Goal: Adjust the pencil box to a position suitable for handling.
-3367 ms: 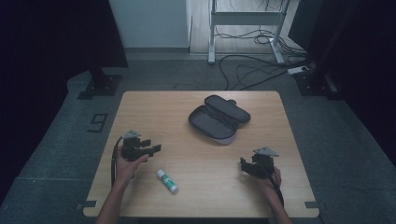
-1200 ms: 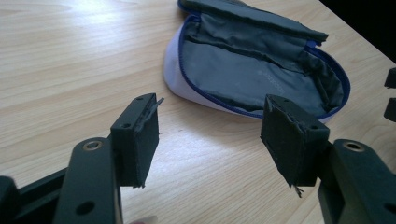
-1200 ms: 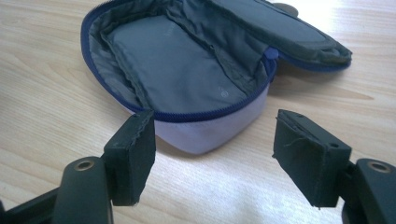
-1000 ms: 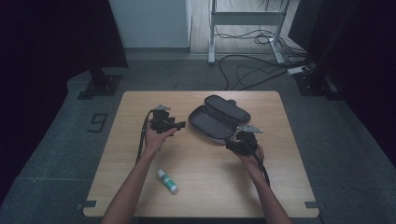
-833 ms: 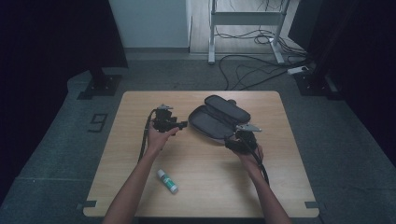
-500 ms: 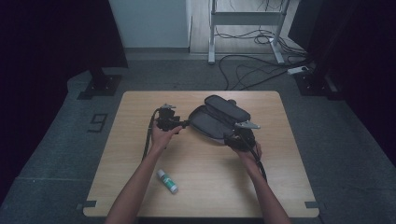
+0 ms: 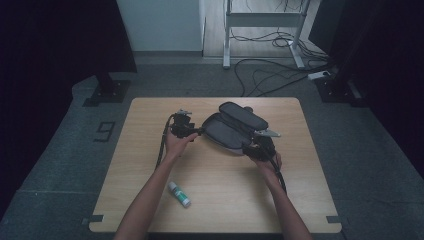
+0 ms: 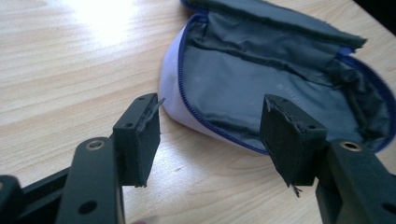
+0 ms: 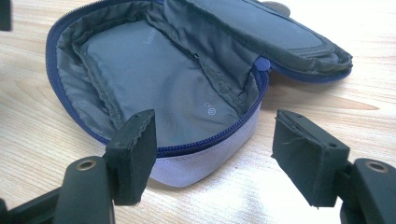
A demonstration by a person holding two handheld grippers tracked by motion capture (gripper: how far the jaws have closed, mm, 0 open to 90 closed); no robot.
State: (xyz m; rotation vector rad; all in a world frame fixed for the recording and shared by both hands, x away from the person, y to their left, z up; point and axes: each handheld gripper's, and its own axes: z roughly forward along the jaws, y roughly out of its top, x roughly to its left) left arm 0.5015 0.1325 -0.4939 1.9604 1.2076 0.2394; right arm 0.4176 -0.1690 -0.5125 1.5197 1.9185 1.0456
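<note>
Pale wood table [image 7: 220, 200] on grey carpet bears an unzipped case [image 7: 227, 131], both tools released.

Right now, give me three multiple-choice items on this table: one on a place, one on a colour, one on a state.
1. Where does the glue stick lie?
A. inside the pouch
B. on the table near the front edge
C. in the left gripper

2. What colour is the zipper of the pouch?
A. blue
B. red
C. yellow

3. How does the pouch stand?
A. zipped shut
B. open, its lining showing
C. upside down

Answers: 1 B, it rests on bare wood beside the left forearm. 2 A, blue teeth run along the rim. 3 B, the grey lining shows under the raised flap.
</note>
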